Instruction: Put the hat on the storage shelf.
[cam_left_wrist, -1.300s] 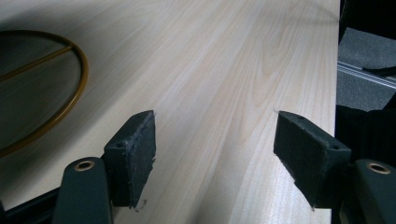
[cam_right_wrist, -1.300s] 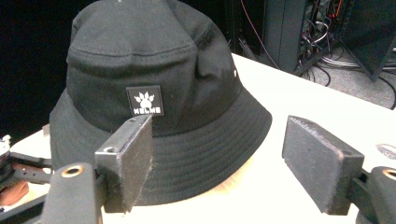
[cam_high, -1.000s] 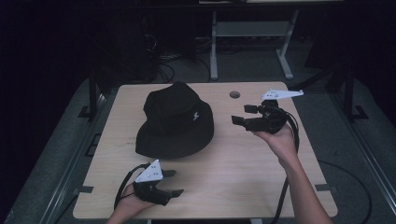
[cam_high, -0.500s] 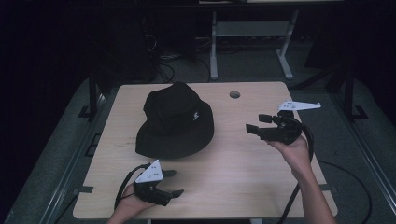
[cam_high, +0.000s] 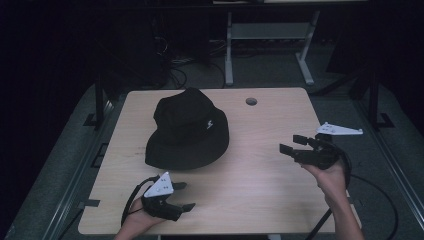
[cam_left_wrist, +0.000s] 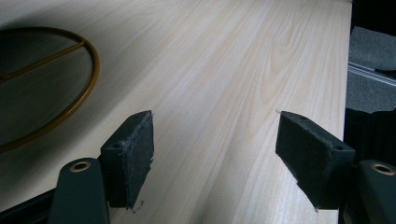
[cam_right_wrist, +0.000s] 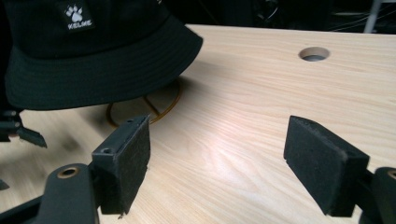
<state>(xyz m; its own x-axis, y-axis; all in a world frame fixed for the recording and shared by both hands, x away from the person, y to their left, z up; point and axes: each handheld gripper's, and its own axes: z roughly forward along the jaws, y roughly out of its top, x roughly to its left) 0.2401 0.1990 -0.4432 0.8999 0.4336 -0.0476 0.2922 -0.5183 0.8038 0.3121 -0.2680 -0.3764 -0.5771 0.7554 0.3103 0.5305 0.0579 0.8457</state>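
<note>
The black bucket hat (cam_high: 189, 130) sits on a thin brass-coloured wire stand (cam_right_wrist: 163, 106) at the middle of the surface (cam_high: 260, 195). The right gripper (cam_high: 292, 144) is to the right of the hat, jaws wide apart and holding nothing. The left gripper (cam_high: 182, 196) is in front of the hat, also wide open and empty. I think it is best to approach the brim low and level, then close on the brim edge only, not on the stand.

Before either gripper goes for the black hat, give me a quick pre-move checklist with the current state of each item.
1. Left gripper open, nothing held: ok.
2. Right gripper open, nothing held: ok.
3. Hat sits raised on a wire stand, brim off the table: ok.
4. Table between the right gripper and the brim bare: ok.
5. Fingers touching the hat: not ok, both are apart from it.
6. Stand fixed to the table: cannot tell.
</note>
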